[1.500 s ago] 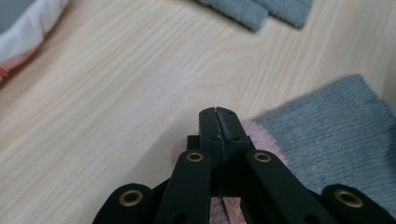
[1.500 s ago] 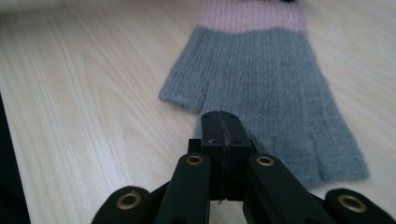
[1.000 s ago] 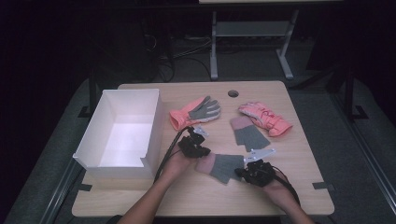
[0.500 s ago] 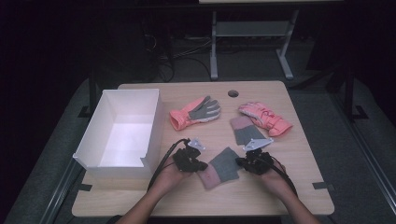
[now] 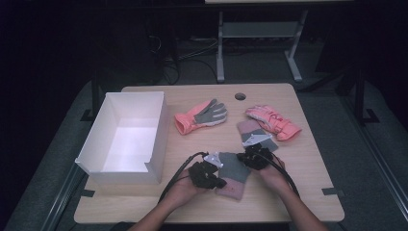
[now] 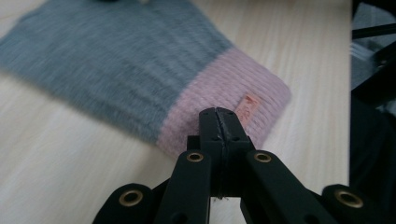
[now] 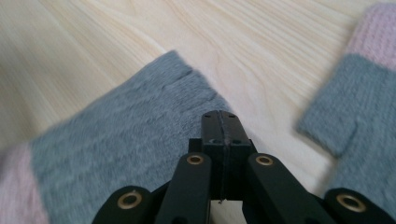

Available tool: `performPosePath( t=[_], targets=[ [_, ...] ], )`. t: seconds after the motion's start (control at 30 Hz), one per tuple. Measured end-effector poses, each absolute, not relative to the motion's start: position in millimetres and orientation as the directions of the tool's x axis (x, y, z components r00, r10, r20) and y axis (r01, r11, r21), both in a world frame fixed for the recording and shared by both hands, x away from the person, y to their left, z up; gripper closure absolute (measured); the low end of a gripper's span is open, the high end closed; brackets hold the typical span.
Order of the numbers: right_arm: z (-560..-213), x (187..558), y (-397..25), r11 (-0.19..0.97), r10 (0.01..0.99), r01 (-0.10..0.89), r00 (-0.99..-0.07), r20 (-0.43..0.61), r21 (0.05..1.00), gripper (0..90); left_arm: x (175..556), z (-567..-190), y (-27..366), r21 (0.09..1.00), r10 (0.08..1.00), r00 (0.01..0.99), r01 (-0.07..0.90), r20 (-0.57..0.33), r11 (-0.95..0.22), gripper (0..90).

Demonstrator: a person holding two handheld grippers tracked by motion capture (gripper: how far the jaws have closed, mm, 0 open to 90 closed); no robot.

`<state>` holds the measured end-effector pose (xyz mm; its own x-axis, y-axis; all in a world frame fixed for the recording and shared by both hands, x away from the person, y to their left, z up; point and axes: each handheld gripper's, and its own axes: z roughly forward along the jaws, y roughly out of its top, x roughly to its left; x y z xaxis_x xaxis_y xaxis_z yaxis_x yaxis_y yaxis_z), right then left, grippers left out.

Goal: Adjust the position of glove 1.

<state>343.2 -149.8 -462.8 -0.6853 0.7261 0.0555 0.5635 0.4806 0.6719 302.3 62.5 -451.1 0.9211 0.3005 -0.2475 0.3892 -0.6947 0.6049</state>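
Two tongs met over one grey-and-pink mitten lying flat on the worktop, near its front edge. Left tongs had jaws pressed together above the pink cuff. Right tongs were likewise closed over the grey end, gripping nothing visible.

A small pink tag sits on the mitten's pink cuff; its marking is too blurred to read.
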Motion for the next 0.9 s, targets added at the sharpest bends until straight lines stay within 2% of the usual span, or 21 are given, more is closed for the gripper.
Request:
performPosePath(
  t=[0.3,0.5,0.8,0.9],
  targets=[
    [-463.2,342.3,-136.2,0.502,0.672,0.541,-0.735,0.090,0.675,90.0,291.8,-456.7,31.8,0.642,0.209,0.938,0.343,-0.278,-0.685,89.8],
    [-463.9,341.4,-133.1,0.507,0.647,0.534,-0.755,0.111,0.677,90.0,289.5,-459.0,16.0,0.663,0.187,0.944,0.324,-0.272,-0.675,89.8],
    [-452.2,338.8,-146.6,0.463,0.655,0.541,-0.742,0.140,0.703,90.0,292.6,-451.1,36.6,0.674,0.218,0.945,0.326,-0.243,-0.663,89.5],
    [-449.3,337.4,-152.9,0.456,0.658,0.543,-0.739,0.143,0.705,90.0,296.1,-447.5,51.6,0.683,0.247,0.938,0.347,-0.244,-0.643,84.2]
  ],
)
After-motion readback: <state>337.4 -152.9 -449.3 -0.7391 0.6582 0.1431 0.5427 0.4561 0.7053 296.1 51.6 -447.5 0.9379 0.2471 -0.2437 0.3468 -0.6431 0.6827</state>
